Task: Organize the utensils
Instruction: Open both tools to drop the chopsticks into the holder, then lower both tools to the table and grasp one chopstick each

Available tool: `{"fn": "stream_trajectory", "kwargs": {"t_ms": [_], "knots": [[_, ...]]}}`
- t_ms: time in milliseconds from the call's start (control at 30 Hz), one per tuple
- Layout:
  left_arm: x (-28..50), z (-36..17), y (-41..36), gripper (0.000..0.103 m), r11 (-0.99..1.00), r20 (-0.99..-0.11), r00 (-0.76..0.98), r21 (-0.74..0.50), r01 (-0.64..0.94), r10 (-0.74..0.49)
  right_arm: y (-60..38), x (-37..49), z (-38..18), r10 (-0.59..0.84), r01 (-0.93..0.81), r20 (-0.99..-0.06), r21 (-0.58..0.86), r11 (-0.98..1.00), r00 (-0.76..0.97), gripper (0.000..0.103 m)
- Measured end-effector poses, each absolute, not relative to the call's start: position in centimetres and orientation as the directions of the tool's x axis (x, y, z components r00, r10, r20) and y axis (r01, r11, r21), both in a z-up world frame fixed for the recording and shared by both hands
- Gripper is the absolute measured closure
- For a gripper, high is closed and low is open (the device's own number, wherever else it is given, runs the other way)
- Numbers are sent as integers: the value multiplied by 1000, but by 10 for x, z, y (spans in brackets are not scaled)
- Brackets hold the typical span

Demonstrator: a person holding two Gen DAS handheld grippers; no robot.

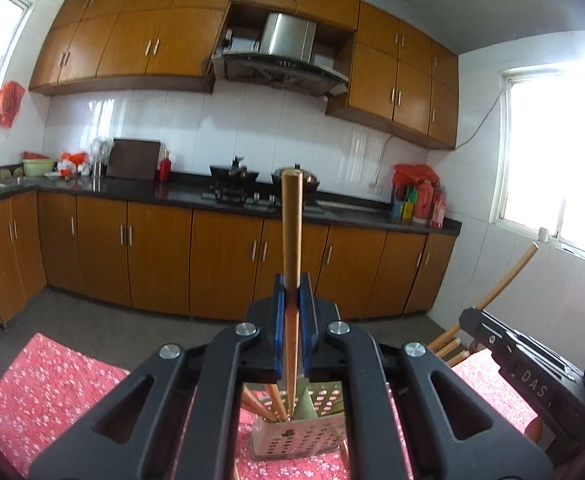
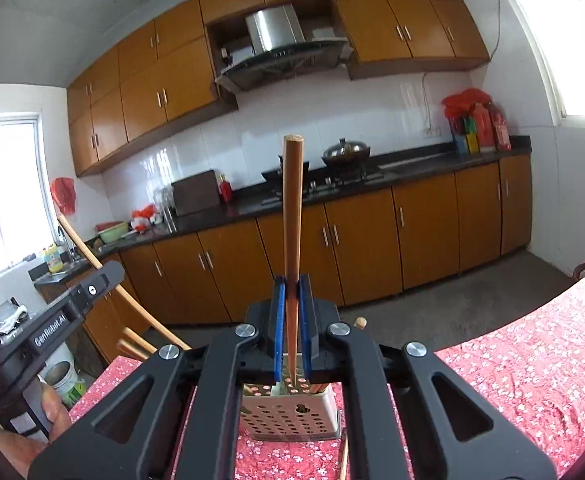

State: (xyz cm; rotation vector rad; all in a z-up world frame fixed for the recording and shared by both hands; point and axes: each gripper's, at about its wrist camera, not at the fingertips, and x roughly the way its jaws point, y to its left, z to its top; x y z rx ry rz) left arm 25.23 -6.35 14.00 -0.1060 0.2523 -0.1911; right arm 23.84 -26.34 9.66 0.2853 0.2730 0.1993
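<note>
Kitchen backdrop, both tools (image 1: 291, 292) (image 2: 291, 292) clamping chopsticks (image 1: 292, 224) (image 2: 292, 208)

2 black two-finger tools with blue pads: the left tool (image 1: 291, 300) and the right tool (image 2: 291, 300), each clamped on 1 long brown wooden chopstick, the left-held chopstick (image 1: 291, 232) and the right-held chopstick (image 2: 292, 208).

1 pale perforated plastic utensil holder (image 2: 290, 416) stands on 1 tabletop under a red floral cloth (image 2: 532, 360). Further chopsticks lean in the holder — at least 3 show in the left wrist view, but the full number is hidden behind the tools.

On the black kitchen counter (image 1: 172, 194): 2 dark woks — a bare wok (image 1: 234, 176) and a lidded wok (image 2: 346, 152) — plus 1 dark cutting board (image 1: 133, 159) and 1 pale green bowl (image 1: 36, 167).
</note>
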Motion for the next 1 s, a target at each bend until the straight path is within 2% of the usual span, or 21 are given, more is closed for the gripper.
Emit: {"fn": "stream_trajectory", "kwargs": {"t_ms": [133,200,233,267,467,633,767,933,1000], "knots": [[261,129,-60,92,975,-276,940,-150,165,-201,-254,244,91,245,-163,-277,288,944,929,94],[260,130,-56,85,976,-271,943,-152,158,-195,-254,242,91,239,-160,-278,279,947,930,83],[258,132,-54,83,976,-264,946,-153,153,-190,-256,238,92,233,-154,-271,281,947,934,71],[256,134,-53,82,977,-260,948,-153,150,-186,-258,234,93,229,-151,-262,285,947,937,68],[234,145,-36,78,981,-244,958,-153,118,-153,-271,212,103,193,-123,-235,284,951,953,68],[206,138,-10,72,988,-269,958,-144,60,-97,-289,188,96,140,-68,-253,272,960,957,68],[185,109,18,67,991,-326,945,-132,0,-43,-304,177,62,106,-3,-347,285,959,932,68],[179,41,46,67,993,-490,872,-100,-64,7,-298,178,-4,126,37,-528,287,957,840,68],[179,12,51,67,992,-564,826,-110,-65,-9,-286,178,-37,184,13,-607,305,952,773,68]]}}
